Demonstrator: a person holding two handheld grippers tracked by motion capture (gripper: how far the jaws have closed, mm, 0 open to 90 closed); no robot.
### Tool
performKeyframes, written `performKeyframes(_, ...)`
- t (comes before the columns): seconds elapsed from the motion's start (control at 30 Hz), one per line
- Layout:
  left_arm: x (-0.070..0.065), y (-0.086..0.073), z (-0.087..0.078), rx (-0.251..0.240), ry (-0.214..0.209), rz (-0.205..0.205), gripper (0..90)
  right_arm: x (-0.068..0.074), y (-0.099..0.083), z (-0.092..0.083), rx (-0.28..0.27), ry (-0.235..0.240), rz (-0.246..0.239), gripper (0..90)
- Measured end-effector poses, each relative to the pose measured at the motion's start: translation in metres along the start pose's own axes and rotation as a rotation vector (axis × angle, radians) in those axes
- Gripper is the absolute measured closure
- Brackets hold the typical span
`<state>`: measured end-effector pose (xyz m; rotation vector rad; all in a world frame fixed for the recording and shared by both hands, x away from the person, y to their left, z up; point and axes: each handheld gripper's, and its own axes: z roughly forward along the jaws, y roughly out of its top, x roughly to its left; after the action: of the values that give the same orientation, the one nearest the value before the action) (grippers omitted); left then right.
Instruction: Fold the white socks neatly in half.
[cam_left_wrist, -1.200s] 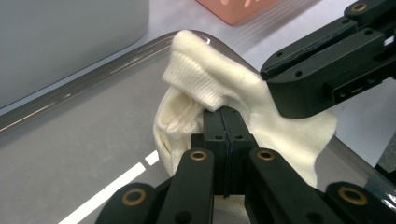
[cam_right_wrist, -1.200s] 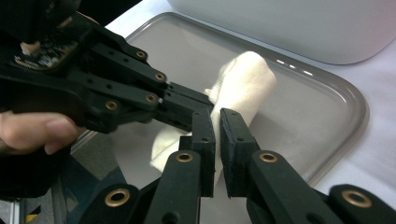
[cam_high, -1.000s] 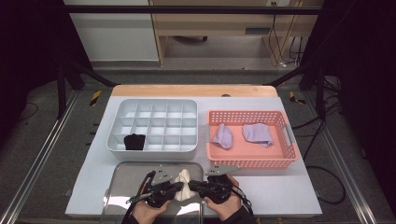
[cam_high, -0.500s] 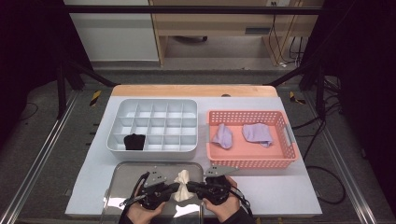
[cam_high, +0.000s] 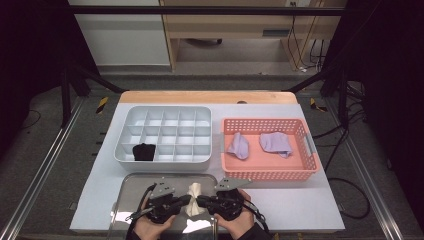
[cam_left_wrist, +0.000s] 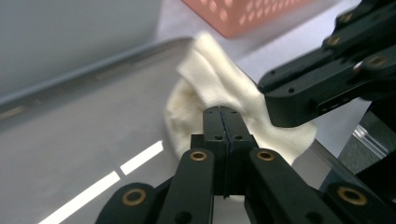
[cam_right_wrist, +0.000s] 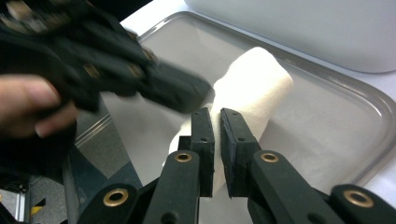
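I hold both grippers over the metal tray (cam_high: 131, 186), which is the reference for every position below. The cream sock (cam_high: 193, 192) lies bunched near the tray's middle, lifted slightly between my two tools.

Left gripper (cam_high: 184, 200): from above it sits at the tray's near edge, pointing toward the tray's centre. In the left gripper view (cam_left_wrist: 223, 122) its jaws stand pressed together with no visible gap, their tips set against the cream sock (cam_left_wrist: 219, 88). Any fabric caught between them is too thin to make out, so I read this tool as pressed together at the sock's fold rather than confirm a pinch.

Right gripper (cam_high: 201, 201): it sits at the tray's near right corner, facing the left gripper, tips close together. In the right gripper view (cam_right_wrist: 216, 122) its jaws stand nearly together, with a strip of the cream sock (cam_right_wrist: 252, 84) running up between the pads. This tool is pinching the sock.

Beyond the tray's far edge stands the grey divided box (cam_high: 165, 134), with a black item (cam_high: 143, 151) in one near-row compartment. Beyond the tray's far right corner stands the coral basket (cam_high: 307, 147), holding two lilac socks (cam_high: 274, 143).
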<state>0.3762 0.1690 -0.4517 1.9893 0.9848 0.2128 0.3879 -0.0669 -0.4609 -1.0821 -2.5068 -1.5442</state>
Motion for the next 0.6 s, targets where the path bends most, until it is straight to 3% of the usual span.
performKeyframes(0.13, 0.011, -0.005, -0.008, -0.004, 0.03, -0.013, 88.2, 0.0, 0.0, 0.001, 0.009, -0.002, 0.002, 84.6)
performKeyframes(0.2, 0.019, -0.012, -0.001, 0.031, 0.027, -0.047, 89.0, 0.001, 0.0, 0.003, 0.012, -0.003, 0.0, 84.6)
performKeyframes(0.3, 0.017, -0.014, 0.01, 0.064, 0.0, -0.046, 89.4, 0.003, 0.002, 0.005, 0.019, -0.005, -0.009, 84.4)
performKeyframes(0.37, 0.012, -0.014, 0.013, 0.07, 0.012, -0.019, 89.3, 0.004, 0.003, 0.006, 0.025, -0.005, -0.017, 84.3)
performKeyframes(0.6, 0.008, -0.013, 0.014, 0.069, 0.018, -0.005, 89.5, 0.01, 0.006, 0.014, 0.037, 0.003, -0.039, 84.2)
